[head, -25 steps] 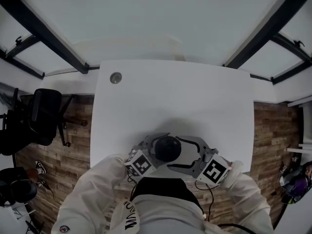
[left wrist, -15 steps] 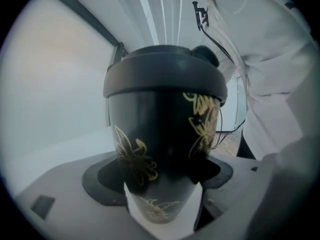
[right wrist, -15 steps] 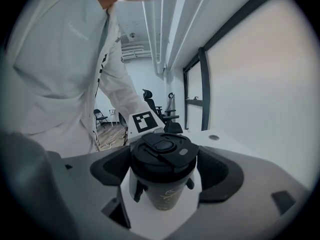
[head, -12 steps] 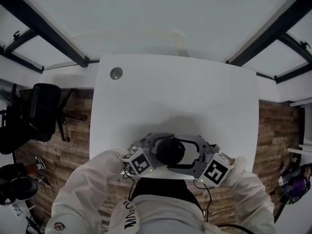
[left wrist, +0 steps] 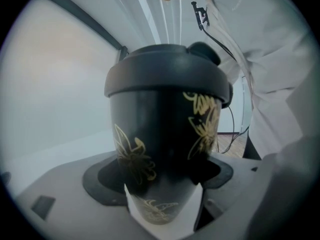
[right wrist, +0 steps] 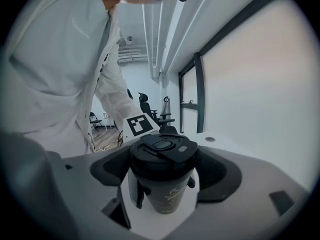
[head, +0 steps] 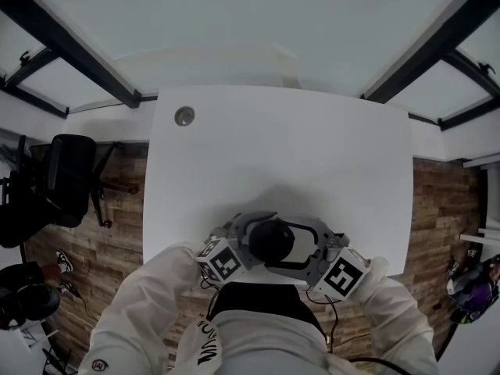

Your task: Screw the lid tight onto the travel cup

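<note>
One black travel cup [left wrist: 160,134] with gold flowers is near the front edge of the white table [head: 281,147], close to the person, with the left gripper [head: 251,241] squeezing its body and the right gripper [head: 295,244] squeezing the lid [right wrist: 162,151] on top of it.

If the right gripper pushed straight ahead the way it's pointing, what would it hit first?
The lid of the travel cup. It already sits clamped between the right gripper's jaws, so nothing else comes first.
</note>
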A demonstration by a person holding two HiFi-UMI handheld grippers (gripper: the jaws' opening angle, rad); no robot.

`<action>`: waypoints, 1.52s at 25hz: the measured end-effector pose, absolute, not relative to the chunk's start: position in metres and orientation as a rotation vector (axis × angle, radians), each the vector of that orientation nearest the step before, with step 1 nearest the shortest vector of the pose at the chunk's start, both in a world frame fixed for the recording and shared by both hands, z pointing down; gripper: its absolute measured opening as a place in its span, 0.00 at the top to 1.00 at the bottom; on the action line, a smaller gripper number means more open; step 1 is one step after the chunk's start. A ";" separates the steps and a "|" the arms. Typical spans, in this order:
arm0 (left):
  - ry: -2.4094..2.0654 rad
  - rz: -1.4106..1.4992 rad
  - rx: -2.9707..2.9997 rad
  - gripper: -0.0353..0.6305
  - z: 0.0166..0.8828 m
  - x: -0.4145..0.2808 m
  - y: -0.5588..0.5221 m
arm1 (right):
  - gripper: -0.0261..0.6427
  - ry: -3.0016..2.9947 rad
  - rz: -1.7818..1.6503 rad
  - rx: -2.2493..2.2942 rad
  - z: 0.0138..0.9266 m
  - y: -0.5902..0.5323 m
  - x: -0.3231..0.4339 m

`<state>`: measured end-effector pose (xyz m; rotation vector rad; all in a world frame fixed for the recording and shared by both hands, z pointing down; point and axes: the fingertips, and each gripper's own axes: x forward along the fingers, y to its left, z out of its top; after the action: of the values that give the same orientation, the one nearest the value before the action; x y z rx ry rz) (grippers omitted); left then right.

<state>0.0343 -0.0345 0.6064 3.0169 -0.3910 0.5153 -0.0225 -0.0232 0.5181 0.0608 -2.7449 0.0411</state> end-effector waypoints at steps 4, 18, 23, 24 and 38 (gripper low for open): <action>-0.480 0.486 2.997 0.35 0.602 0.036 -0.036 | 0.37 -2.742 0.091 0.159 0.519 -0.022 -0.019; -0.727 0.505 2.893 0.34 0.607 0.035 -0.040 | 0.38 -2.783 0.195 0.528 0.514 -0.022 -0.017; -0.739 0.527 2.892 0.34 0.606 0.037 -0.040 | 0.38 -2.818 0.217 0.576 0.513 -0.022 -0.015; -0.732 0.539 2.892 0.34 0.605 0.038 -0.041 | 0.38 -2.815 0.219 0.574 0.512 -0.023 -0.014; -0.632 0.794 2.855 0.34 0.607 0.027 -0.033 | 0.38 -2.834 0.301 0.568 0.512 -0.021 -0.014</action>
<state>0.0268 -0.0326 0.6071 2.8546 -0.6322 0.7942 -0.0137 -0.0215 0.5119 0.5678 -2.8344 0.3011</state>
